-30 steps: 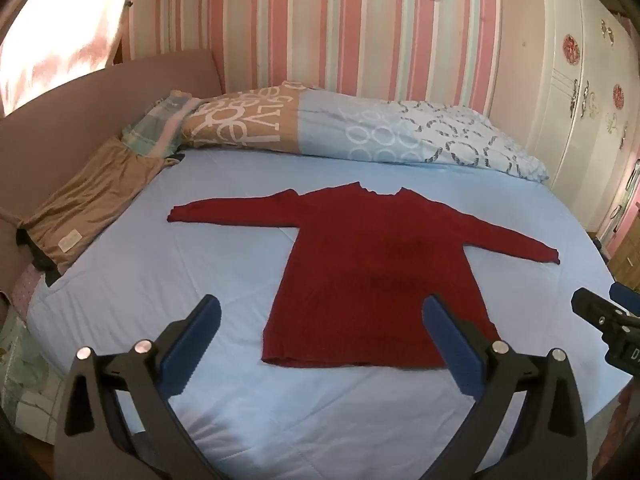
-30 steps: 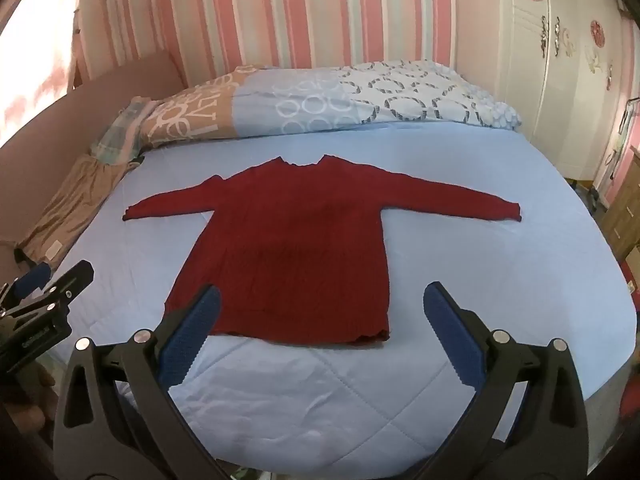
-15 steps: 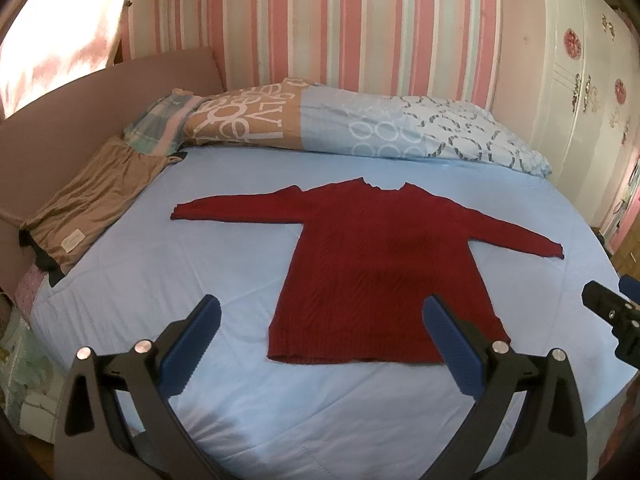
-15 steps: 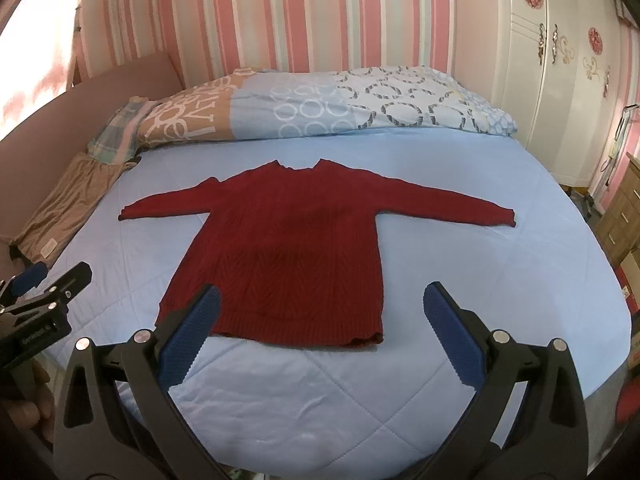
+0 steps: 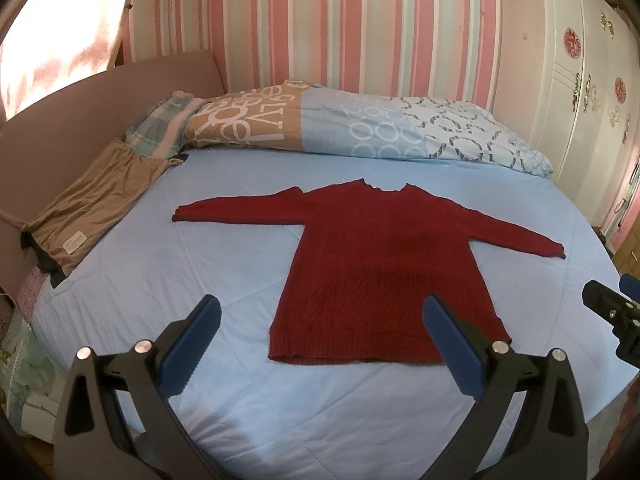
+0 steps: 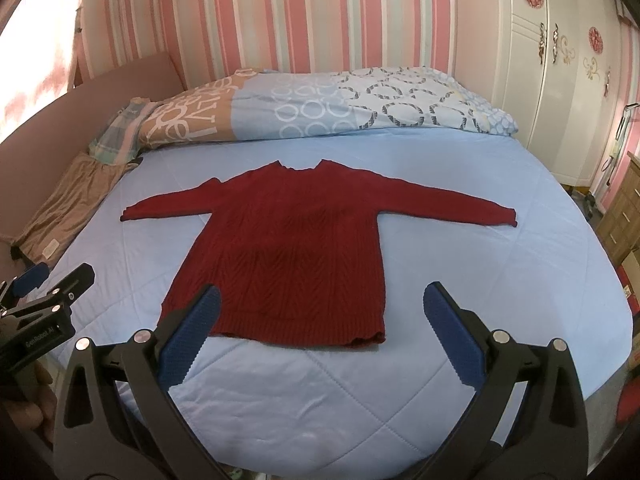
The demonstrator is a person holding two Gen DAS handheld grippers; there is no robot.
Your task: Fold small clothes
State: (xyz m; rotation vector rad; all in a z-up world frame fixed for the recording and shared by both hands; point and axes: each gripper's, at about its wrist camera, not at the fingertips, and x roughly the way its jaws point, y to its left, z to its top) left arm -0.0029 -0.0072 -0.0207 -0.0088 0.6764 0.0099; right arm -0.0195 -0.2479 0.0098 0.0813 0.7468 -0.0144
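A wide bed under a light blue quilted cover fills both views, set against a wall of pink, white and pale green stripes with a white wardrobe to the right. Along the head of the bed lies a long rolled duvet, tan with white letters at its left end and pale blue with ring patterns across the rest. At the left edge of the bed, beside a mauve headboard panel, rests a folded brown garment with a small white label, and a folded plaid cloth sits just behind it, touching the duvet. The red knitted sweater lies flat and face up near the middle of the bed, collar toward the duvet, hem toward the cameras, both sleeves spread straight out to the sides. The left gripper hovers above the near edge of the bed, its blue-padded fingers spread wide apart and holding nothing; the hem shows between them, off to the right side. The right gripper hangs at a like height, jaws equally wide and empty, with the hem's right corner between its fingers. Each gripper shows at the edge of the other's view.
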